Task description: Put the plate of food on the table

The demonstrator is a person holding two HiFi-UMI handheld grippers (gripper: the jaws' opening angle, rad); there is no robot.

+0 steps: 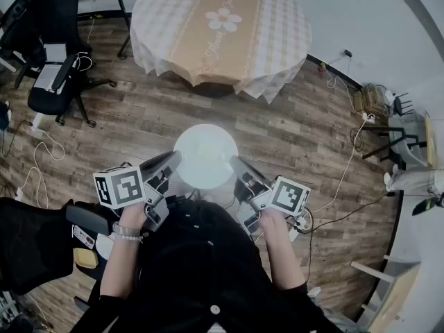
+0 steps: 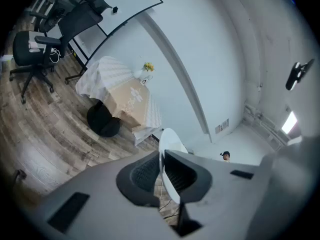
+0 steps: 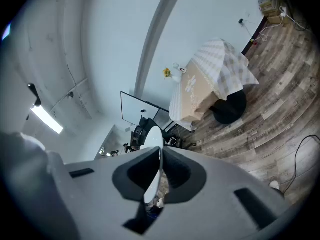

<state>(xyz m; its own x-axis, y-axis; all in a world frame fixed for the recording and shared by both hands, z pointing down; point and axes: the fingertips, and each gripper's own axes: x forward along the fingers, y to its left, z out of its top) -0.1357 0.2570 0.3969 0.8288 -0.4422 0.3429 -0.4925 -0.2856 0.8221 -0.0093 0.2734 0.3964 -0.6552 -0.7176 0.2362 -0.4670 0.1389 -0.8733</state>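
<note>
Head view: holding the white plate (image 1: 205, 156) over wood floor (image 1: 139, 116), left gripper (image 1: 177, 158) and right gripper (image 1: 234, 161) clamped on opposite rims, clothed round table (image 1: 159, 19) ahead, office chair (image 1: 59, 26) far left; left gripper view: pinching the rim edge-on, table beyond; right gripper view: likewise.

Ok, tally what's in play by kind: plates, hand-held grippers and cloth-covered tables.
Plates: 1, the plate, carried above the floor.
Hand-held grippers: 2, the left hand-held gripper and the right hand-held gripper, each shut on the plate's rim.
Tables: 1, the table, round and cloth-covered.
Total: 4
</note>
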